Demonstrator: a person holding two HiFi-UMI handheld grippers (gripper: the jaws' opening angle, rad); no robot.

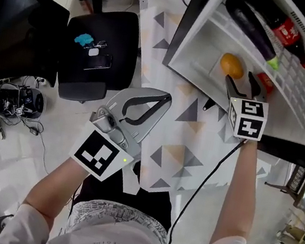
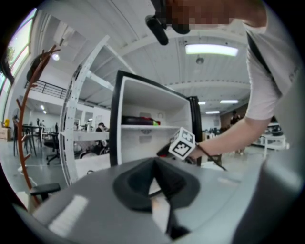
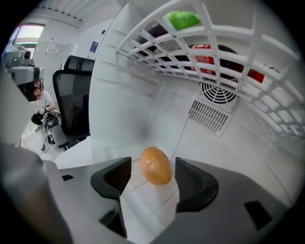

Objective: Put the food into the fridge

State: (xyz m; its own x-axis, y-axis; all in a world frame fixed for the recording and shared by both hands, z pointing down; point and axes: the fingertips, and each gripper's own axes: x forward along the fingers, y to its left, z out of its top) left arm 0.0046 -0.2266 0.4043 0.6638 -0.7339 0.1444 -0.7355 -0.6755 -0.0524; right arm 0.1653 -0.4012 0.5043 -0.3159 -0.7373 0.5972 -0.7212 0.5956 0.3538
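Fridge (image 1: pixel 201 54), white, door open.
- Wire shelf (image 1: pixel 300 85): dark eggplant (image 1: pixel 250 29) with green stem; bottle (image 1: pixel 291 38) with red label, print unreadable.
- Floor below the shelf: orange oval fruit (image 1: pixel 232 65). In the right gripper view its long axis stands near upright, top leaning slightly left.

Right claw (image 1: pixel 241 82), wide, inside the fridge; the fruit lies between its jaws, touching neither.
Left claw (image 1: pixel 165 98), pressed together, empty, outside over the patterned tabletop (image 1: pixel 196 137).
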